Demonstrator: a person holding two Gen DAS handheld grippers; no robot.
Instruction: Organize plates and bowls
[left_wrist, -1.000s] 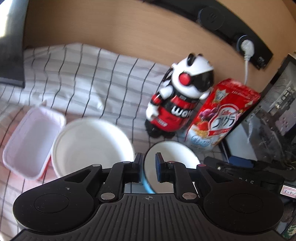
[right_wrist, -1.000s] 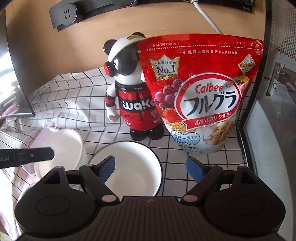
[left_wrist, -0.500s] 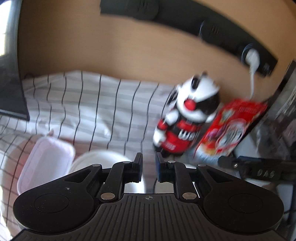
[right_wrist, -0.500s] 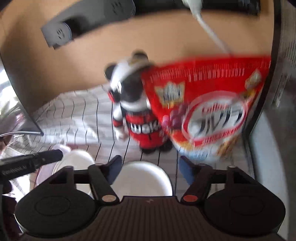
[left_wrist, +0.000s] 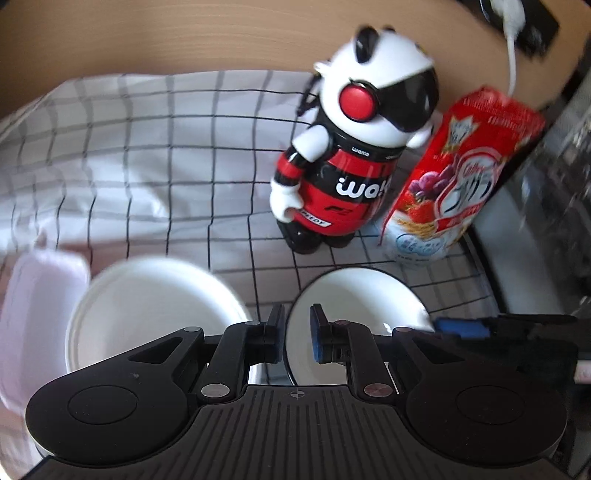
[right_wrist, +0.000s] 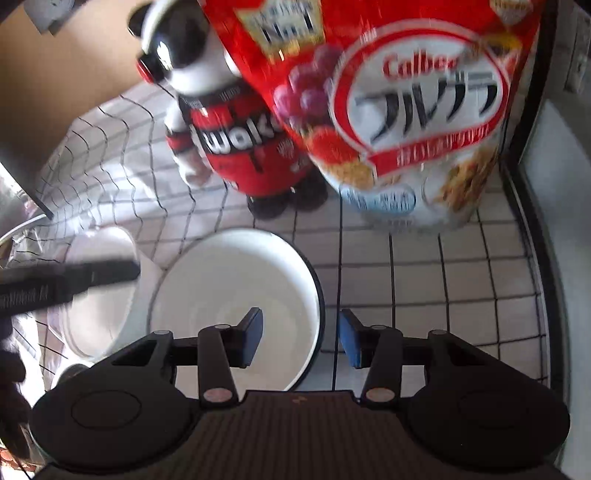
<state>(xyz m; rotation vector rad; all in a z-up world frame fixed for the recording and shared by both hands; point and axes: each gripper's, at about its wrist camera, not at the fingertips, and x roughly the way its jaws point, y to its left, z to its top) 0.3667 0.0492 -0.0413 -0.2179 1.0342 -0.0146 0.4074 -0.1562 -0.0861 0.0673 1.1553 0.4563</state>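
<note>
A white bowl with a dark rim (left_wrist: 354, 295) (right_wrist: 236, 291) sits on the checked cloth in front of the panda figure. A plain white bowl (left_wrist: 147, 310) (right_wrist: 99, 310) sits to its left. My left gripper (left_wrist: 297, 332) is nearly closed with a narrow gap, empty, above the left edge of the dark-rimmed bowl. My right gripper (right_wrist: 301, 338) is open and straddles that bowl's right rim, one finger inside and one outside. Its blue-padded fingertip (left_wrist: 461, 328) shows in the left wrist view at the bowl's right edge.
A red and white panda figure (left_wrist: 354, 147) (right_wrist: 221, 122) and a red cereal bag (left_wrist: 454, 184) (right_wrist: 399, 110) stand behind the bowls. A pale pink container (left_wrist: 33, 314) lies at far left. A dark cabinet edge (right_wrist: 532, 258) runs along the right.
Both grippers have dipped down and come closer to the bowls. The right gripper has narrowed and now straddles the dark-rimmed bowl's right rim. The left gripper keeps its narrow gap.
</note>
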